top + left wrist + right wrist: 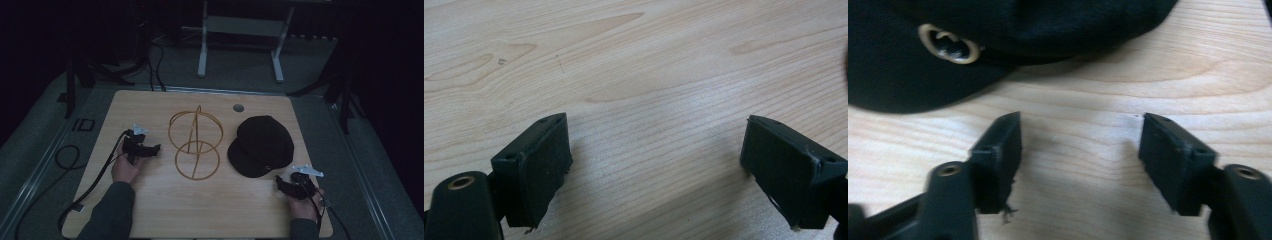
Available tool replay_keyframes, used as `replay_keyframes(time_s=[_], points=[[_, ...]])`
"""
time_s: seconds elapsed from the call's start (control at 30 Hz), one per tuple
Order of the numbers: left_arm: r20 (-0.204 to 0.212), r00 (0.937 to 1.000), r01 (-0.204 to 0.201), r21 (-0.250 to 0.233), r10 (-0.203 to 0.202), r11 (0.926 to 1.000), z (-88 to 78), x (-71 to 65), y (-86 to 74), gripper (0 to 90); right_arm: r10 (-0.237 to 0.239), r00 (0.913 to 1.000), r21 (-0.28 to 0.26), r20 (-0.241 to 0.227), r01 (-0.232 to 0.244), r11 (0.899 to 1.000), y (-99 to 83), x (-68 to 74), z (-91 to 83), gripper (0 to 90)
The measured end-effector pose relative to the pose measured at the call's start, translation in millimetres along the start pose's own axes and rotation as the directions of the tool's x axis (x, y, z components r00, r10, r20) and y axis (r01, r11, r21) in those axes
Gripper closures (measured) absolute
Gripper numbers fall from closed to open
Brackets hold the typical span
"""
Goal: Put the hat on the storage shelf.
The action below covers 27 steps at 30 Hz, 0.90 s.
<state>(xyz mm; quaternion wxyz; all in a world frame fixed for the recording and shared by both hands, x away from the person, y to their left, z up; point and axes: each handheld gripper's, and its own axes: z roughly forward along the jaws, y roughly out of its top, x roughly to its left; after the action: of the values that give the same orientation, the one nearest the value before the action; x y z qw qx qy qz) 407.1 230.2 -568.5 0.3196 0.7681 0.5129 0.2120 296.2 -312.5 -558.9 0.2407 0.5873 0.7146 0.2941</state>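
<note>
A black cap (262, 145) lies on the right half of the wooden table (150, 210), its brim toward the near side. A gold wire stand (195, 144) made of rings stands at the table's middle. My left gripper (156, 148) rests left of the stand, held in a hand, jaws open over bare wood (656, 145). My right gripper (278, 181) sits near the front right, just below the cap's brim, open with nothing between its fingers (1080, 135). In the right gripper view the cap (973, 45) shows a small gold emblem (949, 44) close ahead of the jaws.
A round grommet (238, 107) is set in the table near its far edge. Black cables (85, 185) trail off the left side onto the floor. A white desk frame (240, 45) stands beyond the table. The surroundings are dark.
</note>
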Motion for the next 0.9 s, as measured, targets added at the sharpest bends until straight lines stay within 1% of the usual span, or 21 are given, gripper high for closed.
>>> replay_keyframes(time_s=[0.03,0.07,0.1,0.2,0.33,0.4,0.5,0.6,0.63,0.73,0.8,0.9], points=[[0.000,1.0000,0.000,0.000,0.000,1.0000,0.0,0.0,0.0,12.3,-0.018,0.9997,0.004,-0.018,0.018,1.000,0.7,0.2,-1.0,43.8],[0.000,1.0000,0.000,0.000,0.000,1.0000,0.0,0.0,0.0,12.4,-0.042,0.9984,0.008,-0.038,0.042,0.999,1.2,0.6,-2.2,47.4],[0.000,1.0000,0.000,0.000,0.000,1.0000,0.0,0.0,0.0,12.4,-0.042,0.9984,0.008,-0.038,0.042,0.999,1.2,0.6,-2.2,47.4],[0.003,1.0000,-0.001,0.001,0.001,1.0000,-0.1,-0.2,0.0,12.3,-0.067,0.9958,0.030,-0.062,0.069,0.997,2.9,1.9,-4.4,53.0],[0.003,1.0000,-0.001,0.002,0.001,1.0000,-0.1,-0.1,0.0,12.3,-0.088,0.9929,0.058,-0.081,0.092,0.994,6.1,3.2,-5.4,56.7],[0.003,1.0000,-0.001,0.001,0.001,1.0000,-0.1,-0.2,0.0,12.3,-0.103,0.9910,0.069,-0.085,0.109,0.992,7.9,5.6,-6.9,56.8],[0.003,1.0000,-0.001,0.001,0.001,1.0000,0.0,-0.2,-0.1,12.3,-0.141,0.9865,0.072,-0.084,0.147,0.987,10.8,10.2,-11.7,56.7],[0.003,1.0000,-0.001,0.001,0.001,1.0000,0.0,-0.2,-0.1,12.4,-0.159,0.9831,0.067,-0.091,0.165,0.984,14.5,13.4,-18.2,56.6],[0.003,1.0000,-0.001,0.001,0.001,1.0000,-0.1,-0.2,0.0,12.3,-0.164,0.9818,0.068,-0.096,0.170,0.983,15.8,14.3,-20.2,56.6],[0.003,1.0000,-0.002,0.001,0.002,1.0000,-0.1,-0.1,-0.1,12.3,-0.194,0.9750,0.082,-0.109,0.203,0.976,20.3,17.7,-25.5,57.1],[0.003,1.0000,-0.001,0.001,0.001,1.0000,0.0,-0.2,-0.1,12.3,-0.208,0.9698,0.087,-0.128,0.220,0.972,23.4,19.1,-29.0,57.1],[0.002,1.0000,-0.001,0.001,0.001,1.0000,0.0,-0.2,0.0,12.4,-0.215,0.9649,0.097,-0.151,0.231,0.968,28.1,20.0,-32.2,56.8]])
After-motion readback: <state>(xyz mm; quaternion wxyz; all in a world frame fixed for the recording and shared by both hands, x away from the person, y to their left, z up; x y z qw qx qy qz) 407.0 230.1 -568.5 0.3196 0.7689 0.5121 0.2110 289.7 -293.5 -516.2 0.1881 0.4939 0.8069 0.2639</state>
